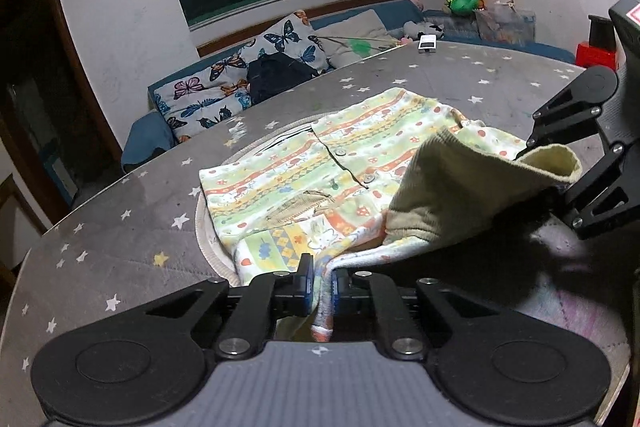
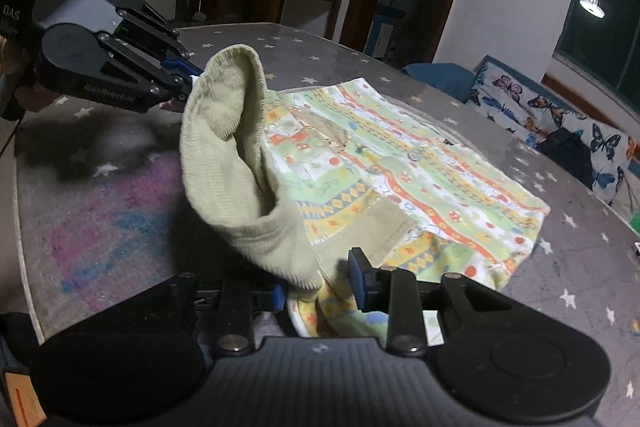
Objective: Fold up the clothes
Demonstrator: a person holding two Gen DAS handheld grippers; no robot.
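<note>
A child's buttoned garment (image 1: 312, 179) (image 2: 420, 179), striped pale green, orange and yellow with small prints, lies spread on the grey star-print table (image 1: 120, 235) (image 2: 580, 267). One part is lifted and turned over, showing its cream ribbed inside (image 1: 460, 195) (image 2: 224, 147). My left gripper (image 1: 324, 281) is shut on a bunched patterned edge at the near side; in the right wrist view the left gripper (image 2: 188, 83) pinches the raised fabric. My right gripper (image 2: 320, 285) has ribbed and patterned cloth between its fingers; in the left wrist view the right gripper (image 1: 524, 155) holds the lifted flap above the table.
A sofa with butterfly-print cushions (image 1: 224, 95) (image 2: 560, 115) runs past the table's far edge, with a dark bag on it. A small white device (image 1: 427, 45) lies on the far table edge. A red object (image 1: 596, 53) stands at the right. A purple-blue stain (image 2: 100, 227) marks the cover.
</note>
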